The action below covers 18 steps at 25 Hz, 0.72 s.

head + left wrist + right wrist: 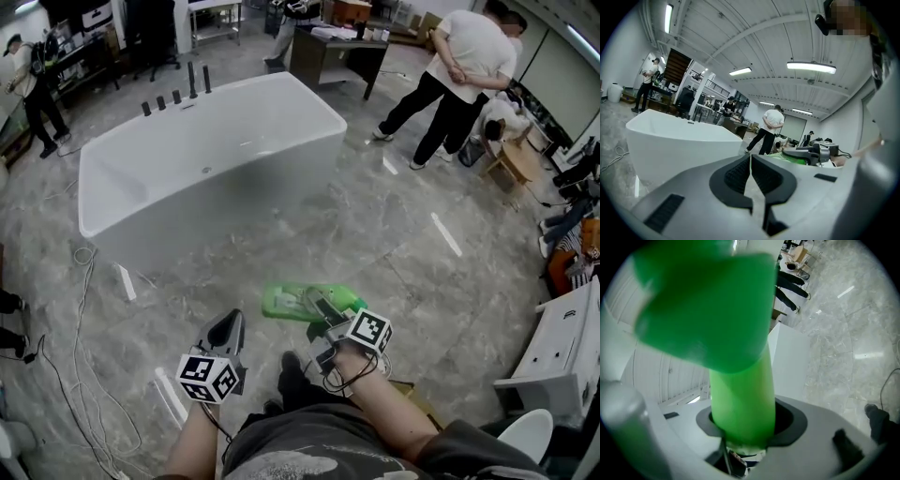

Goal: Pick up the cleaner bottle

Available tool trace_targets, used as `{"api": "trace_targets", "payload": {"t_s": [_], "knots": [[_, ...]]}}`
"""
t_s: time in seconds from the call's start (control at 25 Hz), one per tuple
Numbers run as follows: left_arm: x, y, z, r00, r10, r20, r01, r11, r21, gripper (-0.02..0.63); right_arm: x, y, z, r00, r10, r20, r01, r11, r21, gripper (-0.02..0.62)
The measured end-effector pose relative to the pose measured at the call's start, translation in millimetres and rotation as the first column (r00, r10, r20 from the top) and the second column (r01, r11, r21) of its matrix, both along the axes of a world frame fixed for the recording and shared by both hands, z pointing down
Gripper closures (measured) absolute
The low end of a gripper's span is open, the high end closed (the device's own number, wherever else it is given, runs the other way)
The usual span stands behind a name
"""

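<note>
The cleaner bottle (302,301) is bright green and lies sideways in the air over the marble floor, in front of the white bathtub (206,141). My right gripper (323,311) is shut on it; in the right gripper view the bottle's neck (740,385) fills the gap between the jaws and its wide body blocks most of the view. My left gripper (225,330) hangs to the left of the bottle, apart from it, shut with nothing in it. In the left gripper view its pads (736,174) meet, and the bottle (787,158) shows at the right beyond them.
The bathtub (679,140) stands straight ahead with dark taps (178,94) on its far rim. Two people (459,75) stand at the back right beside a dark desk (333,52). A white cabinet (562,356) is at the right. Cables (80,394) trail over the floor at the left.
</note>
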State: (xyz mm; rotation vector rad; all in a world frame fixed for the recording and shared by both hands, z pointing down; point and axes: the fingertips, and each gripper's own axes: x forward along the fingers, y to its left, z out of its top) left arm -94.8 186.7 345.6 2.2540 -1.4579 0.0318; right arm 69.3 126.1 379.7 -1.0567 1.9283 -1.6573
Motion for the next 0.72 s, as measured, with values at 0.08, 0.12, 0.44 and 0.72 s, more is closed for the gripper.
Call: {"api": "trace_targets", "payload": {"t_s": [0.08,0.12,0.44,0.72], "knots": [[-1.3,16.0,1.3,1.000,-0.002,0.007,0.002,1.000,0.007,0.586,-2.6,15.1,0.3,1.000,-0.004,0.005,0.004,1.000,0.004,0.400],[-2.5,25.8,1.7,1.000,-0.005,0.009,0.005,1.000,0.011,0.586,-3.6,24.6,0.5,1.000,-0.004,0.006,0.004,1.000,0.006,0.400],[-8.8,72.2,3.0,0.999,-0.023,0.026,0.022,0.999,0.024,0.586,-6.4,70.8,5.6,1.000,-0.012,-0.007,0.012,1.000,0.009,0.400],[-18.3,95.6,2.2,0.999,-0.042,0.023,0.041,0.999,0.034,0.586,-14.4,93.5,10.5,1.000,-0.021,-0.005,0.021,1.000,0.007,0.400]]}}
